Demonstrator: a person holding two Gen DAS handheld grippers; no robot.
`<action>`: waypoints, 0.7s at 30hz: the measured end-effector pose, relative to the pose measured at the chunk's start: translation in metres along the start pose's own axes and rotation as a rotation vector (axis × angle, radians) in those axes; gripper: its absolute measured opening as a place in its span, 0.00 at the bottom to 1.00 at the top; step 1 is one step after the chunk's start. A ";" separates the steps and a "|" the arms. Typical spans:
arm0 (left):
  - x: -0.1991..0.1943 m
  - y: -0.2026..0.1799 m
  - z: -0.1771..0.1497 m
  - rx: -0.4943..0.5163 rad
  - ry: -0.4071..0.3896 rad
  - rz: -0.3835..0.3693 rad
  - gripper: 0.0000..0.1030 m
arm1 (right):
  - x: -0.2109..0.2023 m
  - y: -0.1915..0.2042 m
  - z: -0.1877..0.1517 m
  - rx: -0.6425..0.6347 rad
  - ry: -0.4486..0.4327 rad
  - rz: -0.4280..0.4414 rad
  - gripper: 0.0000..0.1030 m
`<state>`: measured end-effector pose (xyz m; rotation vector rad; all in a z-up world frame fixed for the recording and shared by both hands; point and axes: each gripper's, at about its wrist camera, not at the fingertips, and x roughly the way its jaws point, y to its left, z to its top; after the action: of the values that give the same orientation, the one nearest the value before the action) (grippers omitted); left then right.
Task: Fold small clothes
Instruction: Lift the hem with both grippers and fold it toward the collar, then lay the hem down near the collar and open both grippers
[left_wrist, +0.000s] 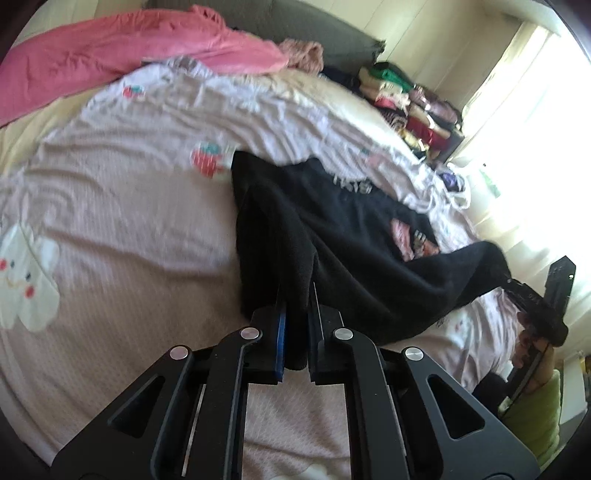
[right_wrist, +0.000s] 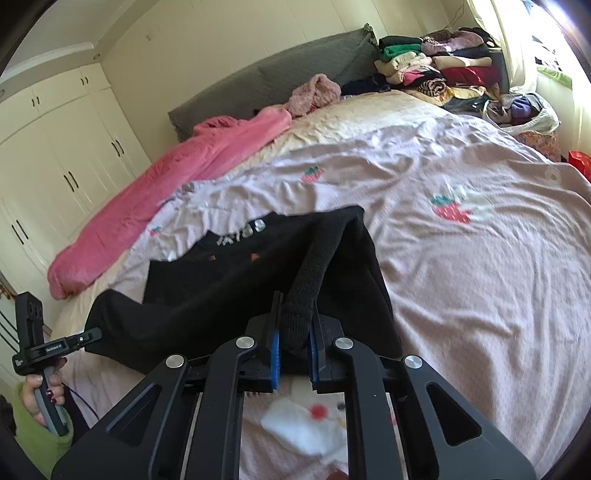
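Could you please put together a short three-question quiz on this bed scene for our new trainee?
1. True or false: both grippers are shut on the black garment.
2. What lies along the far edge of the bed: A) pink blanket B) blue towel C) brown coat?
3. Fill in: the sheet's printed fruits are ____.

Key: 1 true: left gripper and right gripper each pinch black fabric. 2 A. 3 strawberries.

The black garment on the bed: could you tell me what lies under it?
The black garment lies on the pink strawberry-print bedcover, which shows all around it. Whatever is beneath its middle is covered.
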<state>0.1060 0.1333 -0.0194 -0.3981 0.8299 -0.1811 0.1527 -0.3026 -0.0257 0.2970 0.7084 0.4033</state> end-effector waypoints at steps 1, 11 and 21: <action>-0.001 -0.001 0.007 -0.001 -0.010 -0.004 0.03 | 0.001 0.000 0.004 -0.003 -0.006 -0.003 0.10; 0.017 0.018 0.064 -0.127 -0.039 -0.014 0.03 | 0.025 -0.003 0.060 0.027 -0.049 -0.004 0.10; 0.064 0.026 0.099 -0.134 -0.022 0.098 0.03 | 0.077 -0.010 0.096 0.035 0.006 -0.067 0.10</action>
<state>0.2224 0.1644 -0.0143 -0.4829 0.8409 -0.0299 0.2734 -0.2887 -0.0036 0.3044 0.7299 0.3286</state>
